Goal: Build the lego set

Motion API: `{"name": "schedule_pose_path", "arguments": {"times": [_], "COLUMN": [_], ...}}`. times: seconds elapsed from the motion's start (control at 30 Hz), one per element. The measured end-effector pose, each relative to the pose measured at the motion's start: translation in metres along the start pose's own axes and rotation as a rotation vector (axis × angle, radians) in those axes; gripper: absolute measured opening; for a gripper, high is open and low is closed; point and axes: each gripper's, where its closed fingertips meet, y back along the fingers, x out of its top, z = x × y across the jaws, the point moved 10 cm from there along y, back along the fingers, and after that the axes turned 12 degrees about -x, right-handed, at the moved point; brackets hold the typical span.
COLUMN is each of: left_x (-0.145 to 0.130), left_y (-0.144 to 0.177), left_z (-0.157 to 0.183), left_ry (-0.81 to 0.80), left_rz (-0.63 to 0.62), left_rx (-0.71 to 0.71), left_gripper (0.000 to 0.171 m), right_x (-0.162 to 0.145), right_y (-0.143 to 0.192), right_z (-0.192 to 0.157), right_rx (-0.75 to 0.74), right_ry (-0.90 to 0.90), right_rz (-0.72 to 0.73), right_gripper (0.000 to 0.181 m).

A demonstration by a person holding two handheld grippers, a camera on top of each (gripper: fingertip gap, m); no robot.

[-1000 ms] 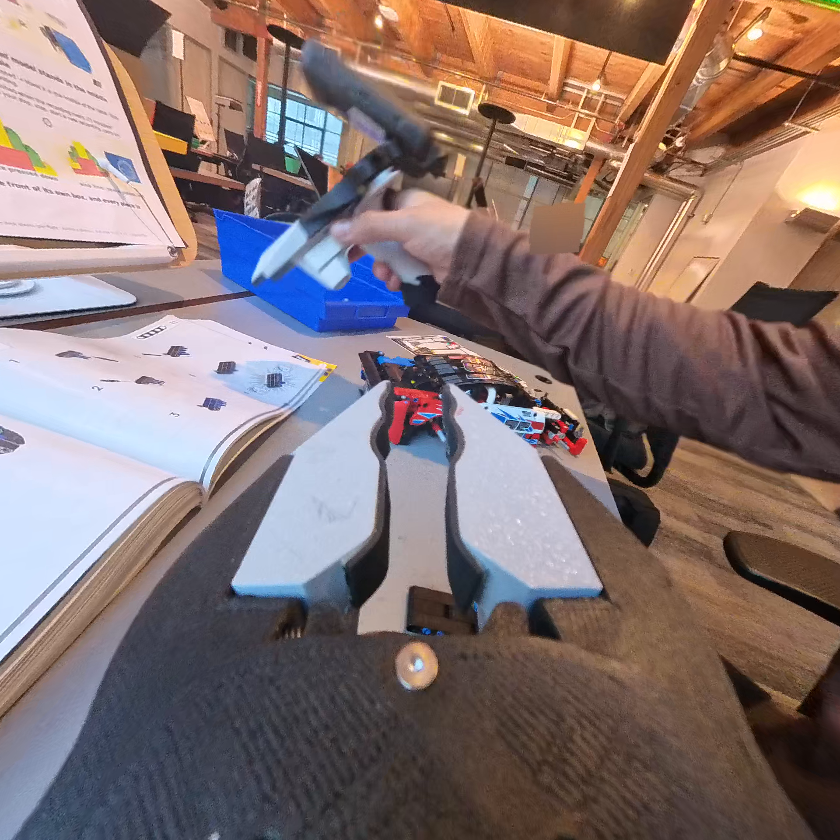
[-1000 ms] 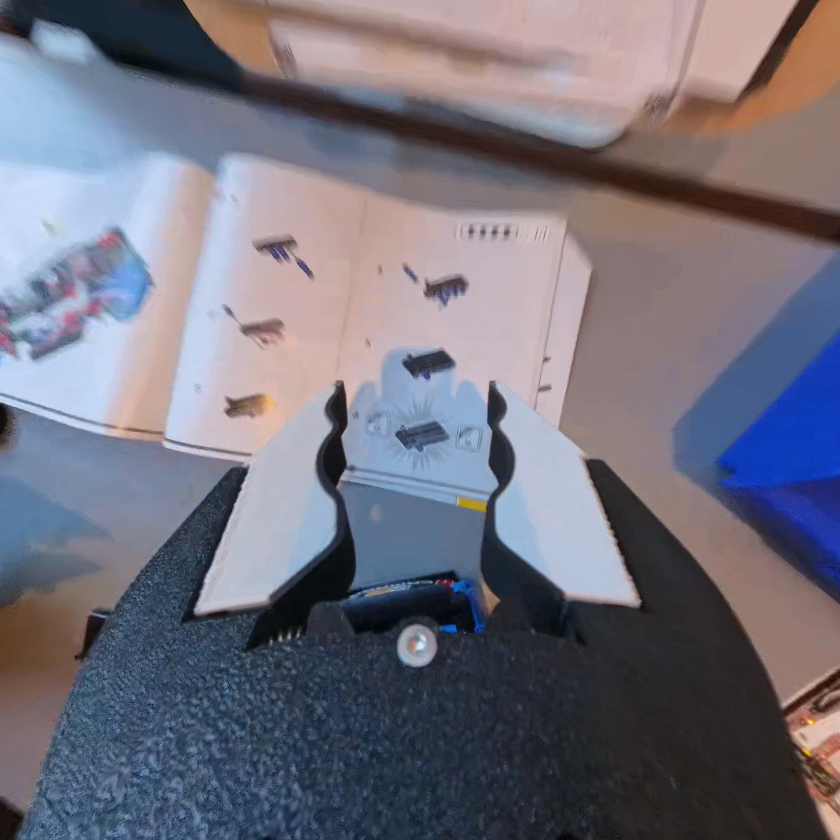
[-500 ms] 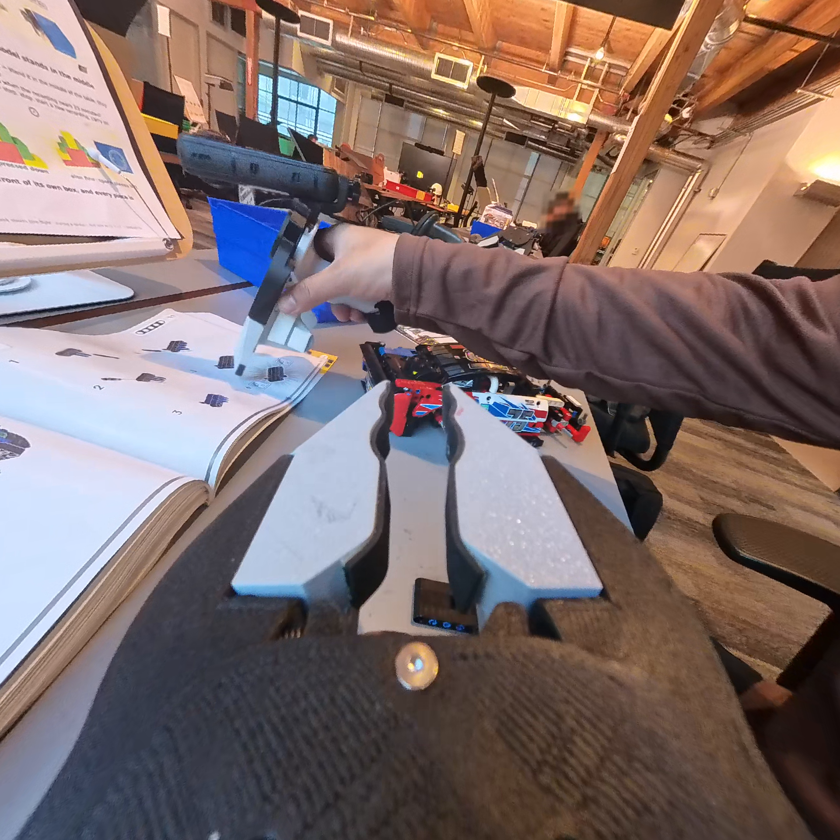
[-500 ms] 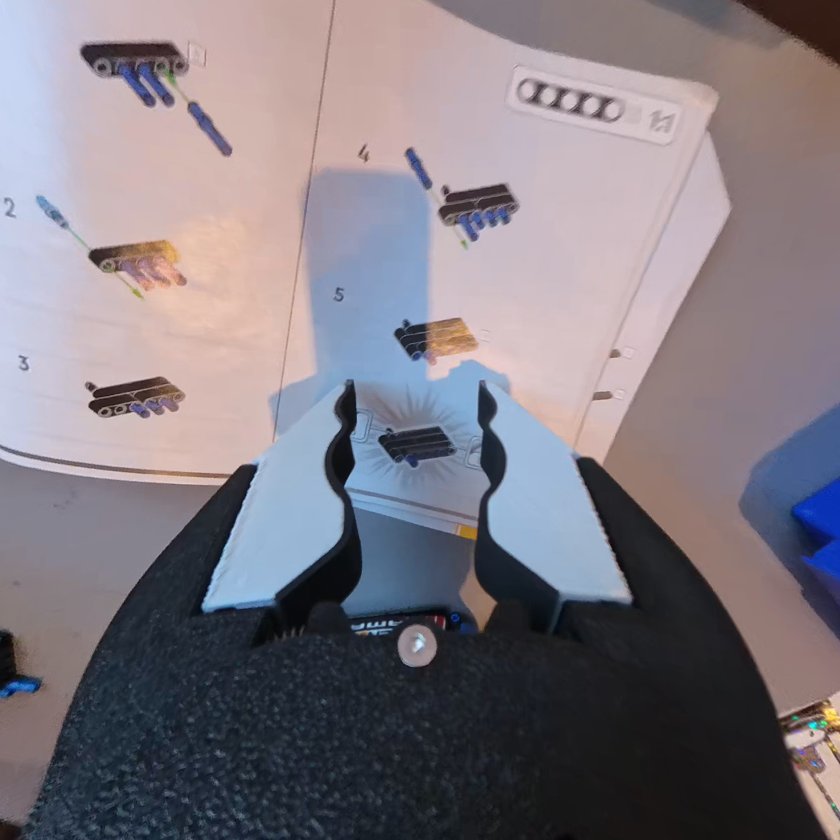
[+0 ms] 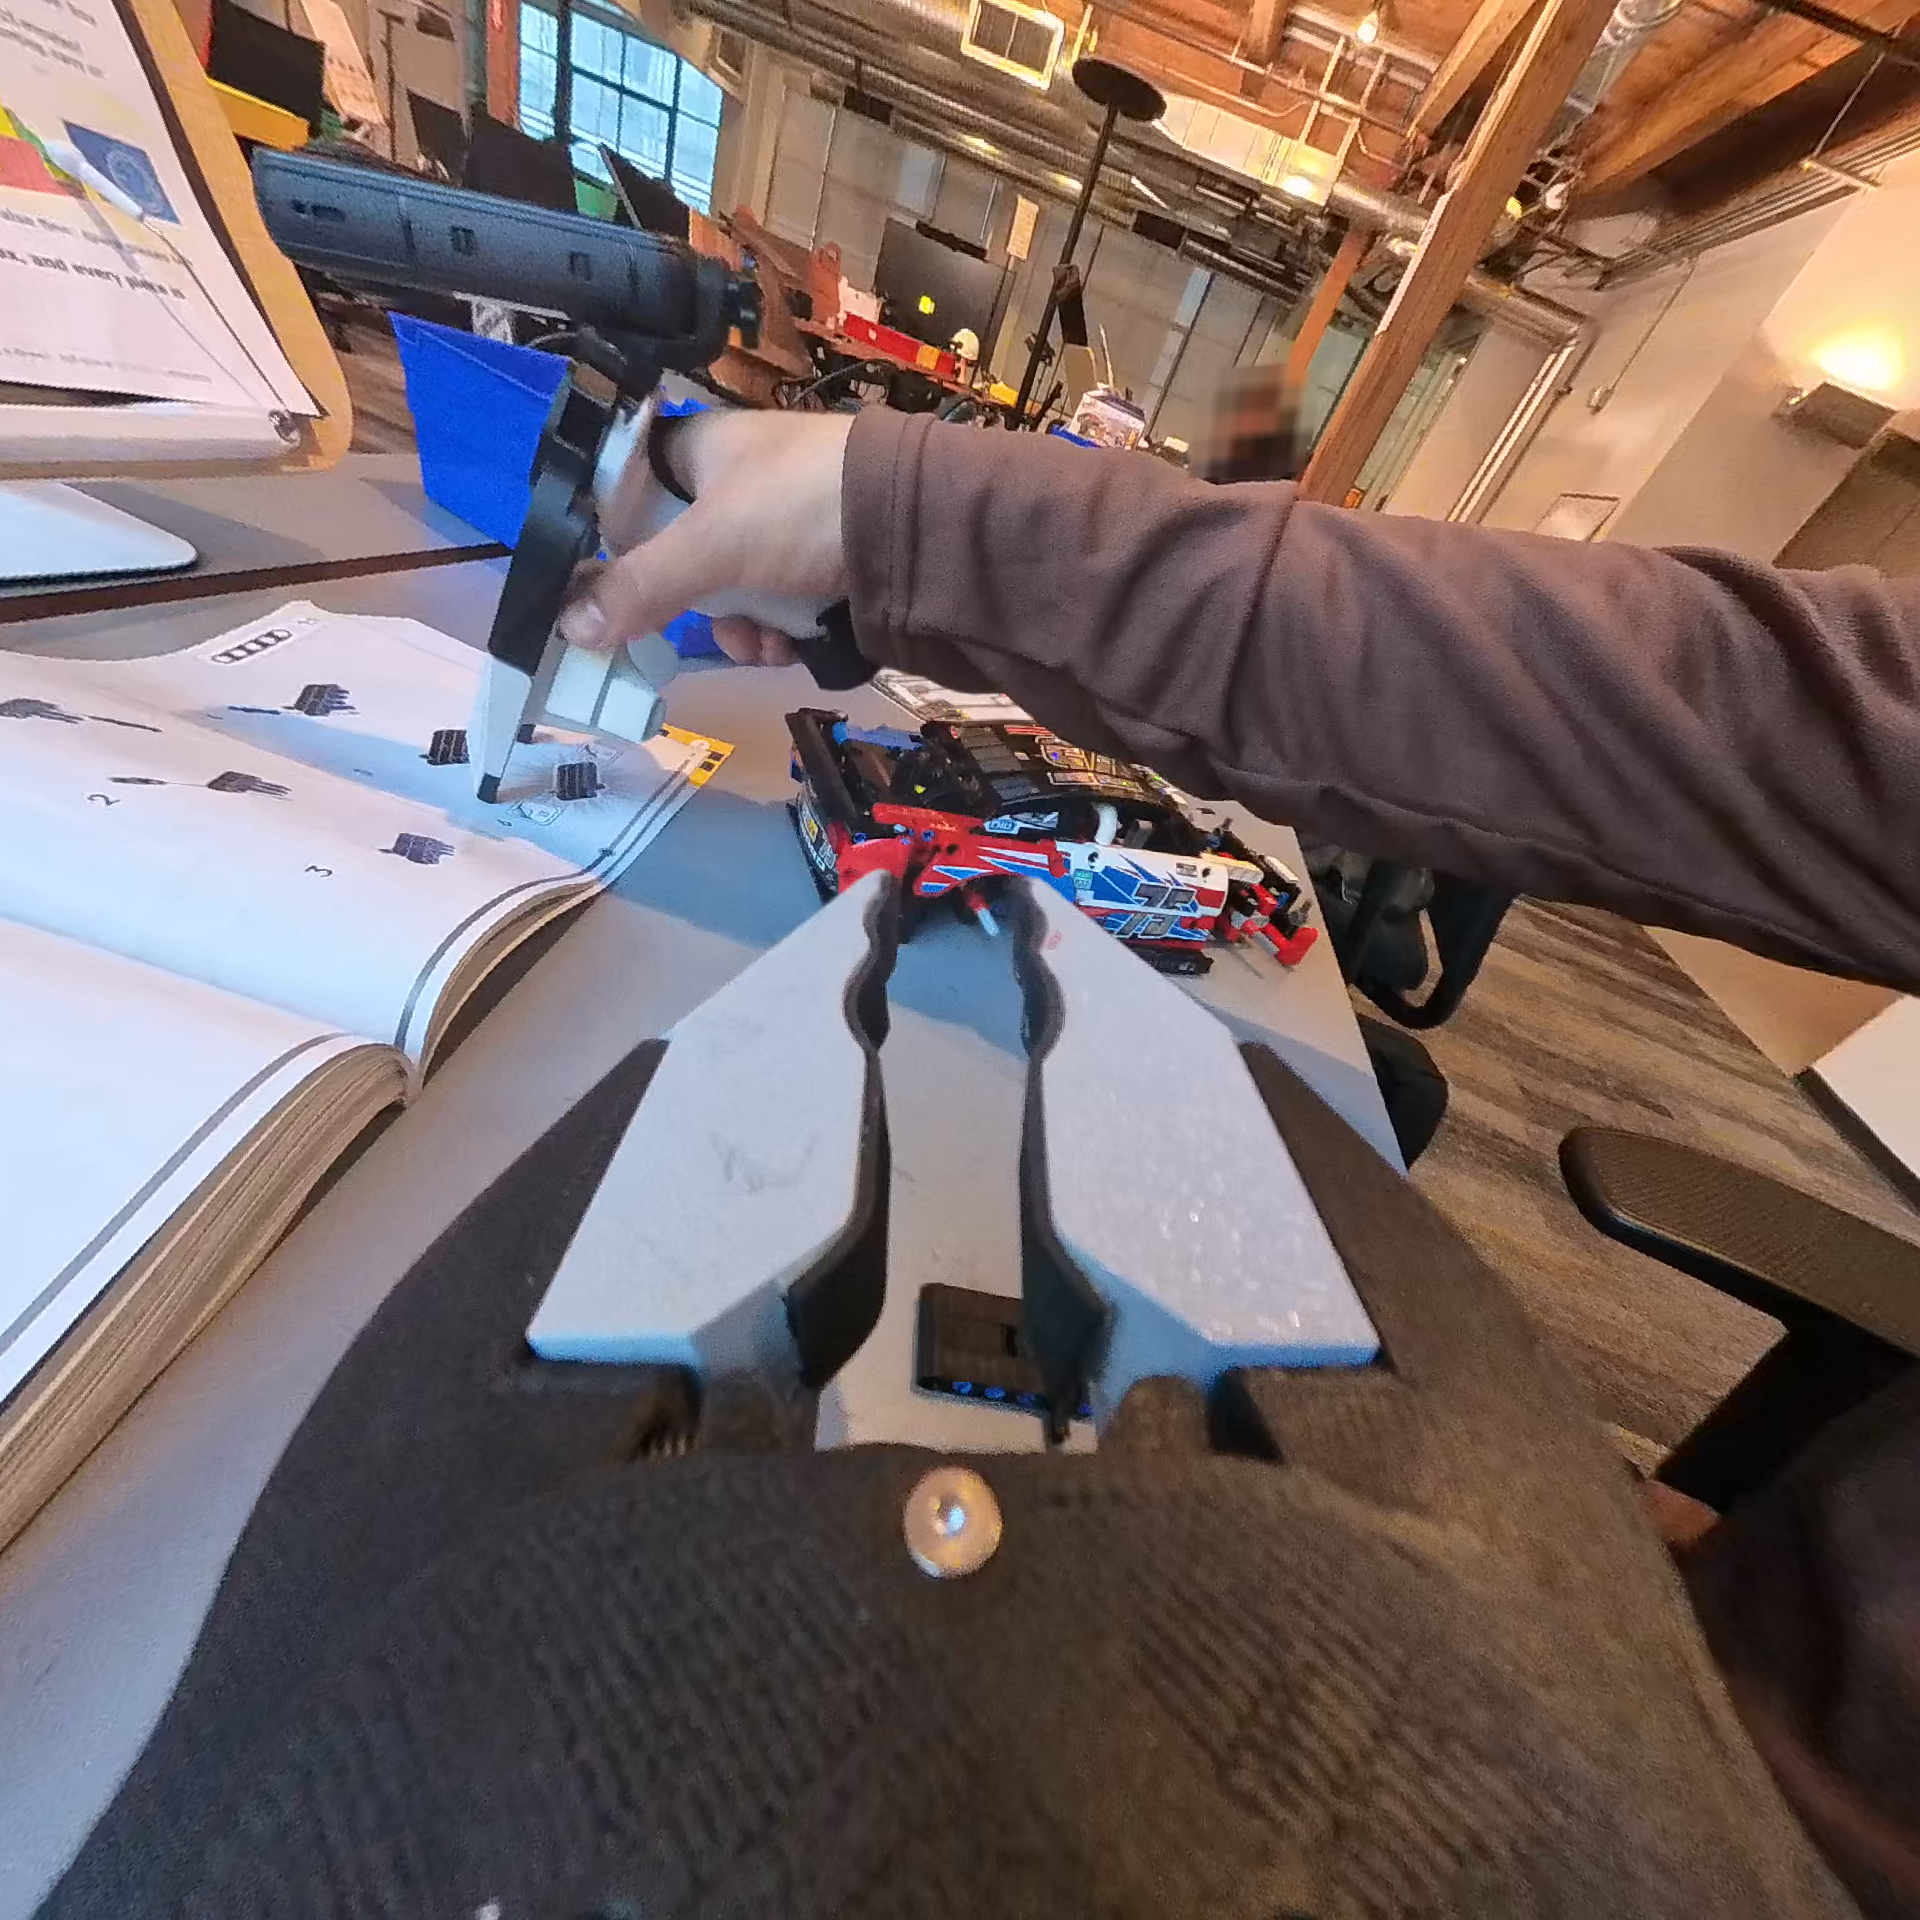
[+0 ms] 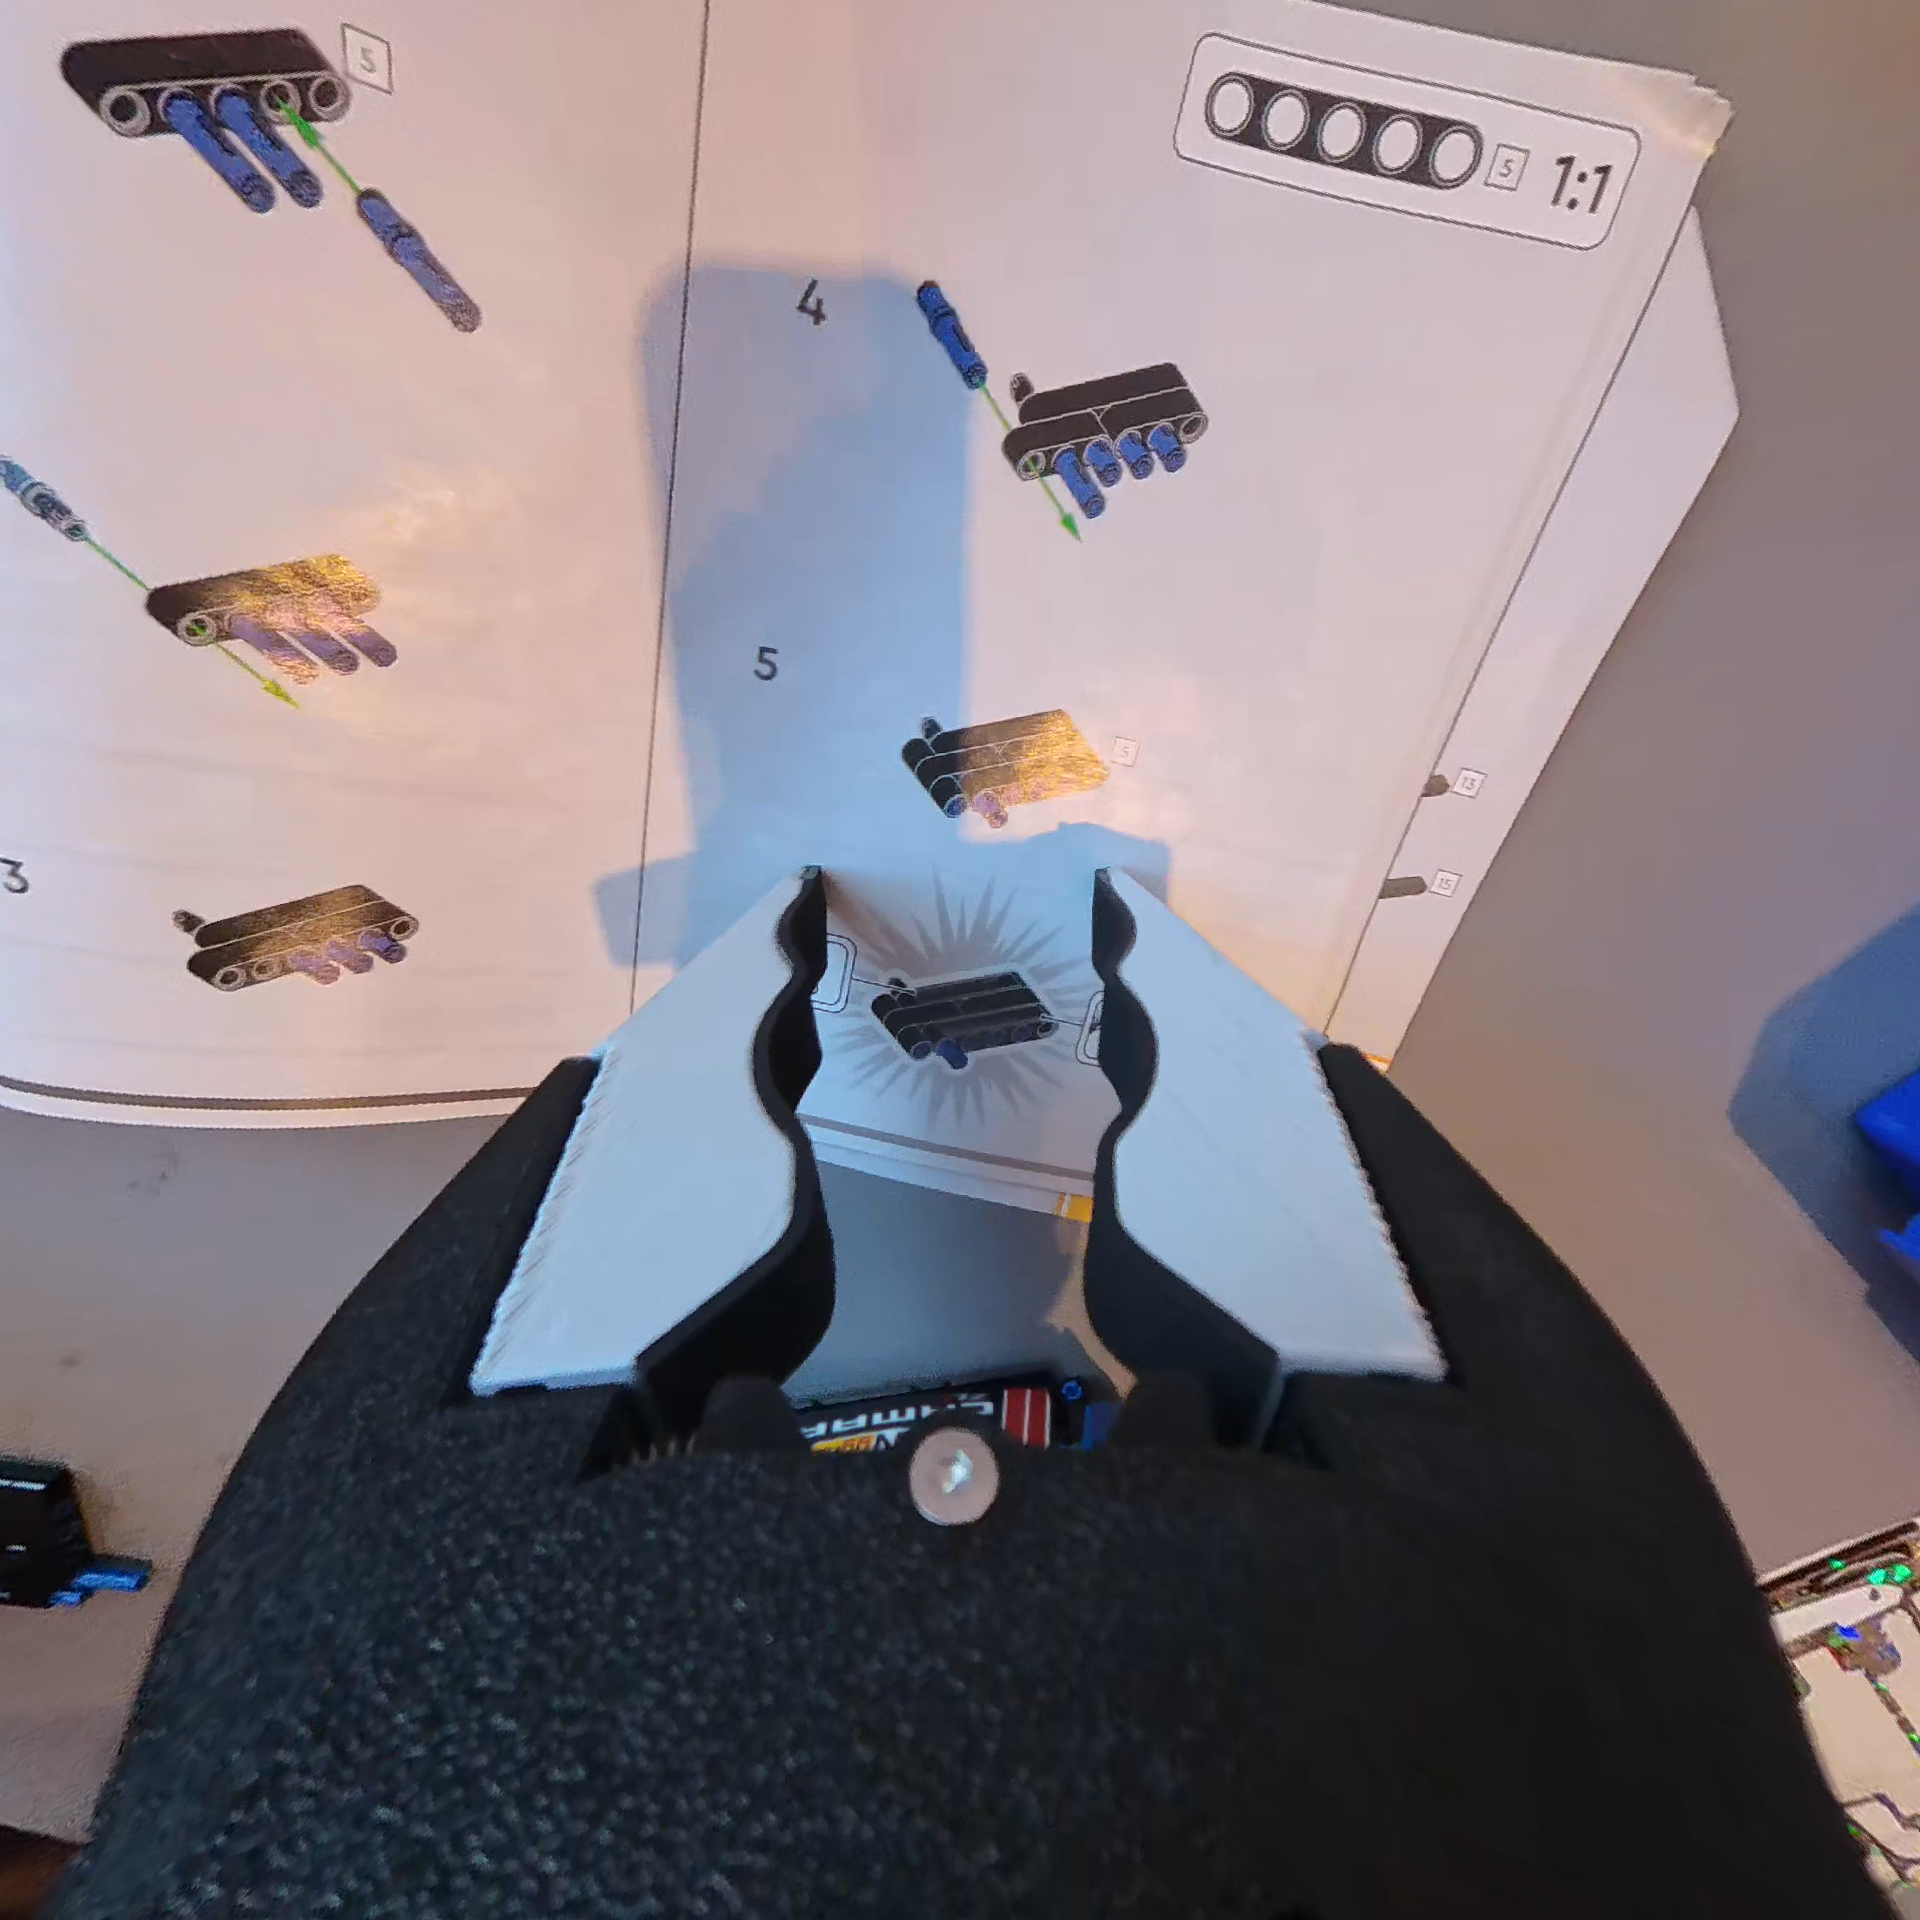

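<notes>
A red, white, blue and black lego car stands on the grey table, just beyond my left gripper. That gripper is narrowly open and empty. A small black piece with blue pins lies under its finger bases. The open instruction book lies to the left. My right gripper, held by a hand in a brown sleeve, points down with one tip on the book's right page. In the right wrist view the right gripper is open and empty over the page's lower corner.
A blue bin stands behind the book, and its edge shows in the right wrist view. A sticker sheet lies at the lower right. A black piece with a blue pin lies on the table. An office chair stands off the table's right edge. My hands' fingertips stand some 25 cm from each other.
My right gripper came down from above the blue bin to the book's right page, staying open. The left gripper has barely moved.
</notes>
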Motion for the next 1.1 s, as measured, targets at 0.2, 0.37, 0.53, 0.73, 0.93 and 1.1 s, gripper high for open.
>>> {"name": "schedule_pose_path", "arguments": {"times": [0.2, 0.37, 0.53, 0.73, 0.93, 1.1], "left_x": [-0.002, -0.006, -0.006, -0.007, -0.005, -0.007], "left_y": [-0.004, -0.007, -0.006, -0.006, -0.006, -0.009], "left_z": [0.002, 0.002, -0.001, -0.003, -0.001, 0.000], "left_ry": [-0.002, -0.002, 0.007, 0.048, 0.044, 0.045], "left_rz": [-0.018, -0.045, -0.046, -0.046, -0.039, -0.060], "left_rx": [-0.011, -0.017, -0.012, -0.028, -0.033, -0.042], "left_gripper": [0.019, 0.020, 0.019, 0.020, 0.020, 0.020], "right_x": [-0.003, -0.002, -0.002, -0.004, -0.001, 0.003], "right_y": [0.000, 0.002, 0.003, 0.002, 0.007, 0.000], "right_z": [0.001, -0.004, -0.009, -0.006, 0.009, -0.002], "right_rx": [0.004, 0.005, 0.025, 0.115, -0.080, -0.022], "right_ry": [0.001, 0.013, 0.019, -0.068, -0.081, -0.038], "right_rz": [0.028, 0.028, 0.038, 0.033, -0.042, -0.100], "right_gripper": [0.049, 0.037, 0.013, 0.000, 0.095, 0.085]}}
